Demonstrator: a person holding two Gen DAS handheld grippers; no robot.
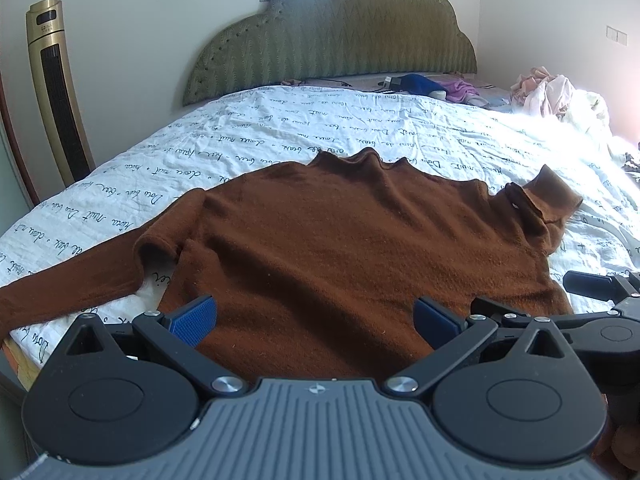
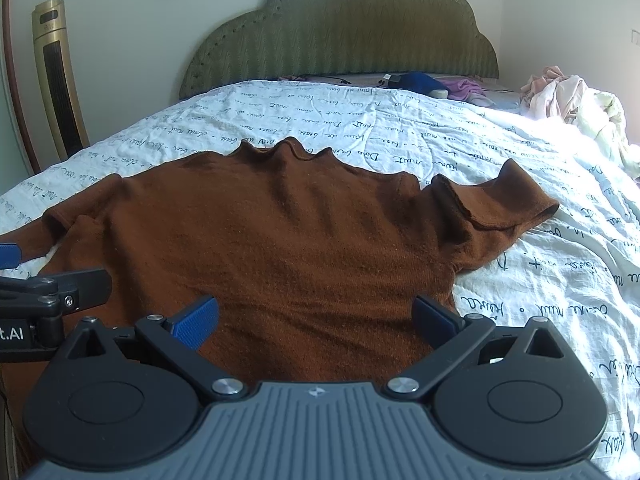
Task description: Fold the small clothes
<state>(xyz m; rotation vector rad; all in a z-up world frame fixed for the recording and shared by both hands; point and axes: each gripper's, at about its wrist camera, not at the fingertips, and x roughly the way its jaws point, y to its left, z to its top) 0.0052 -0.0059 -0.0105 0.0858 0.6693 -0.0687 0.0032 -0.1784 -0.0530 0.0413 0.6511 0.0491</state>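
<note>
Left gripper [image 1: 314, 316]: fingers [image 1: 194, 318] spread wide, nothing held, poised over the near hem. Right gripper [image 2: 316, 316]: fingers [image 2: 198, 320] likewise spread wide, nothing held, set just beside the left one.

Brown sweater [image 1: 340, 240]: laid flat on the bed [image 1: 280, 120], directly ahead of both grippers, hem nearest, ruffled collar farthest; long axis judged to run away from the fingers toward the headboard [image 1: 332, 36].

Left sleeve [image 1: 68, 280]: stretched outward, nearer the left gripper. Right sleeve [image 2: 500, 208]: doubled back, nearer the right gripper.

Loose clothes [image 2: 576, 104]: heaped well apart, at the far right.
</note>
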